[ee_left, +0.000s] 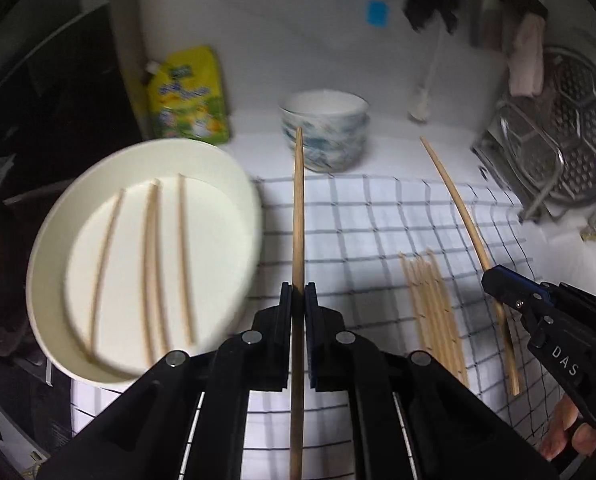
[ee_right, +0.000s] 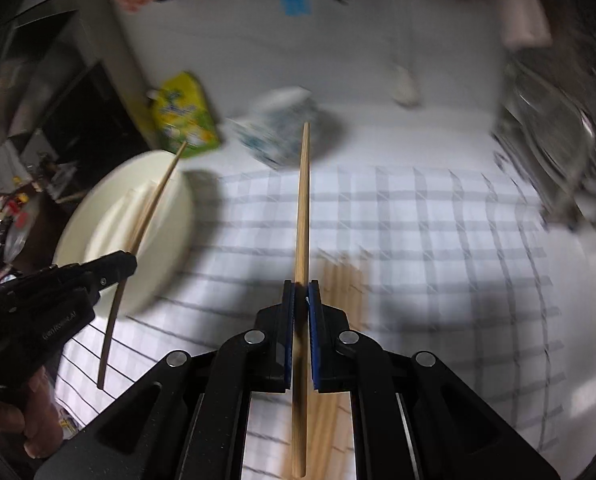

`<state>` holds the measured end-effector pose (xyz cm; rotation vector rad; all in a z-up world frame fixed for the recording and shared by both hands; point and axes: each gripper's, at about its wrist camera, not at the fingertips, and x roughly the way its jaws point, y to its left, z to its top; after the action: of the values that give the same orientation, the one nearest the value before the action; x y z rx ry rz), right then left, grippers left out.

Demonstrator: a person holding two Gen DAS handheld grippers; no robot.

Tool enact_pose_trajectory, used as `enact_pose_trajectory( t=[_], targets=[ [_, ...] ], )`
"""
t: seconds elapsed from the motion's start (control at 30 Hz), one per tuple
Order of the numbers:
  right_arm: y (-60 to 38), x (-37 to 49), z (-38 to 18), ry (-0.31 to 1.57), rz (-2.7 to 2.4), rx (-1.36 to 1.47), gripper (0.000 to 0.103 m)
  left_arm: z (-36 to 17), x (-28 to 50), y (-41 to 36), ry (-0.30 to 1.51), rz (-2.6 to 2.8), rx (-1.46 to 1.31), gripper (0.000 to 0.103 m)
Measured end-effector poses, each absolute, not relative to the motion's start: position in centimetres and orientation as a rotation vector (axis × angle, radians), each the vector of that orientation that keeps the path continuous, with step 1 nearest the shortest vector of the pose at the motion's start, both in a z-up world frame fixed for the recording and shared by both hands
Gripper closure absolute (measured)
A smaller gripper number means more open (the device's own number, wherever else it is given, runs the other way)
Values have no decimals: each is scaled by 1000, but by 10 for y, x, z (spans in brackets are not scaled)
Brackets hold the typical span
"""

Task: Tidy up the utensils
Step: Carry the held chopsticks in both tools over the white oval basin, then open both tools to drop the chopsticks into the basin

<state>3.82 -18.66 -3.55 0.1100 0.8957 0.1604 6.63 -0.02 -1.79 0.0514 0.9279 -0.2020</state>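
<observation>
- While both hands hang over the checked cloth, each gripper has one chopstick pinched between closed jaws.
- The left gripper clamps its chopstick partway along, so the stick runs straight out ahead, its far tip reaching in front of the patterned bowl and its near end passing back under the gripper body.
- The right gripper grips a second chopstick the same way; seen from the left wrist view, that stick slants up and away from the cloth, clear of it.
- A loose bundle of chopsticks lies on the cloth between the two grippers, nearer the right one.
- Four chopsticks rest inside the white oval dish, roughly parallel, at the left edge of the cloth.
- Behind the dish stands a yellow-green pouch against the wall, with the bowl just beside it on the white surface.
- A perforated metal steamer sits at the far right.
- The right wrist view is smeared with blur.
</observation>
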Motion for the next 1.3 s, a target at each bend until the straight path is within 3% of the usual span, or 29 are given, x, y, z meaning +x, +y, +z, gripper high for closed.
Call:
enact_pose_trajectory(
  t=[0.5, 0.87, 0.97, 1.03, 1.3],
  targets=[
    [6, 144, -55, 967, 382, 49, 96, -19, 130, 151, 916, -31, -18, 96],
    [30, 164, -94, 1072, 326, 50, 96, -59, 150, 177, 1000, -23, -13, 94],
    [26, 159, -89, 1047, 315, 50, 91, -58, 149, 182, 999, -15, -37, 74],
    [25, 157, -84, 1030, 308, 44, 90, -55, 147, 184, 991, -7, -43, 53],
    [15, 139, -74, 1012, 295, 49, 86, -43, 134, 188, 976, 7, -68, 38]
  ],
)
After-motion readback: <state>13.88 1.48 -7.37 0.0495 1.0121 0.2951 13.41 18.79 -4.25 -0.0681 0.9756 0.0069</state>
